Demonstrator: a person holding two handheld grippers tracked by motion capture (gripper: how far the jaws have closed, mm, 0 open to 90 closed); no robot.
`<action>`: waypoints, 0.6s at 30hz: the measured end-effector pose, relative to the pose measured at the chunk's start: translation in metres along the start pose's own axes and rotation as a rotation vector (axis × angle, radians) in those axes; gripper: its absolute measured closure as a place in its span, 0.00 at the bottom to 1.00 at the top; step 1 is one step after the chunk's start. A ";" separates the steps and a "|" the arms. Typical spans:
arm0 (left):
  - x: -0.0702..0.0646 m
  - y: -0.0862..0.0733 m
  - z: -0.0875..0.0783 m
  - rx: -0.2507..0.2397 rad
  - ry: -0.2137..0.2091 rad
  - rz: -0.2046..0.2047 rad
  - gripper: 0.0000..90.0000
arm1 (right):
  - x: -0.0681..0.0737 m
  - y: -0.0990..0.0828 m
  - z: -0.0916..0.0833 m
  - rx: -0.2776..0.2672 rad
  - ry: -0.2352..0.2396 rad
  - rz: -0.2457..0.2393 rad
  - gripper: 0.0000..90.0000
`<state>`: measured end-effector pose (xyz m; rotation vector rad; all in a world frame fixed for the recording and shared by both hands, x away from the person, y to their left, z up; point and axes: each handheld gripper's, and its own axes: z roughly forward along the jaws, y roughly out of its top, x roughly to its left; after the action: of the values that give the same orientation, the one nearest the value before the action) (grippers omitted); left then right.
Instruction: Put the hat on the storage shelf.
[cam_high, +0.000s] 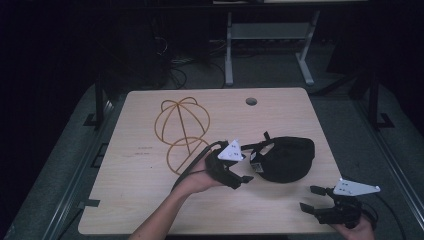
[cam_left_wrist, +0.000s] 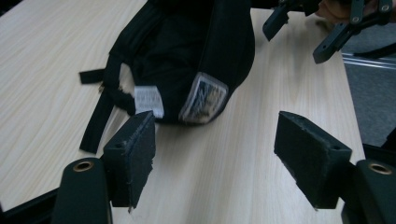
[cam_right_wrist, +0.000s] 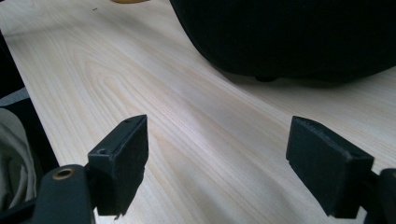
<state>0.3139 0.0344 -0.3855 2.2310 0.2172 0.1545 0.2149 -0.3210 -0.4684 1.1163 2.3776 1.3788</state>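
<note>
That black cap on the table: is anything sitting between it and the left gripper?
Nothing visible. The left gripper has open jaws facing the black cap across bare table. The wire cap stand lies off to the side.

A pale wooden table (cam_high: 150, 200) with a round hole (cam_high: 251, 101) near its far edge stood over dark grey floor. A black fabric cap (cam_high: 285, 159) lay right of centre, straps trailing toward its left. A yellow wire cap-shaped frame (cam_high: 181, 122) lay on the far left part, well apart from the cap. The left gripper (cam_high: 243, 178), held in the person's left hand (cam_high: 200, 176), sat just beside the cap's left side, jaws apart, nothing between them. The right gripper (cam_high: 311, 198) rested near the table's near right corner, jaws wide, pointing left.
</note>
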 end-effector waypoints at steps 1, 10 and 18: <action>0.002 0.003 0.003 0.005 -0.010 0.007 0.33 | 0.000 0.000 0.000 -0.004 -0.001 0.001 0.23; 0.013 0.009 0.027 0.041 -0.046 0.021 0.37 | 0.000 0.000 -0.001 -0.010 0.001 0.001 0.23; 0.015 0.005 0.038 0.071 -0.057 0.030 0.42 | 0.001 0.001 0.001 -0.003 0.005 -0.006 0.23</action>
<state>0.3360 0.0051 -0.4045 2.3068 0.1605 0.1004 0.2147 -0.3199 -0.4681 1.1050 2.3796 1.3849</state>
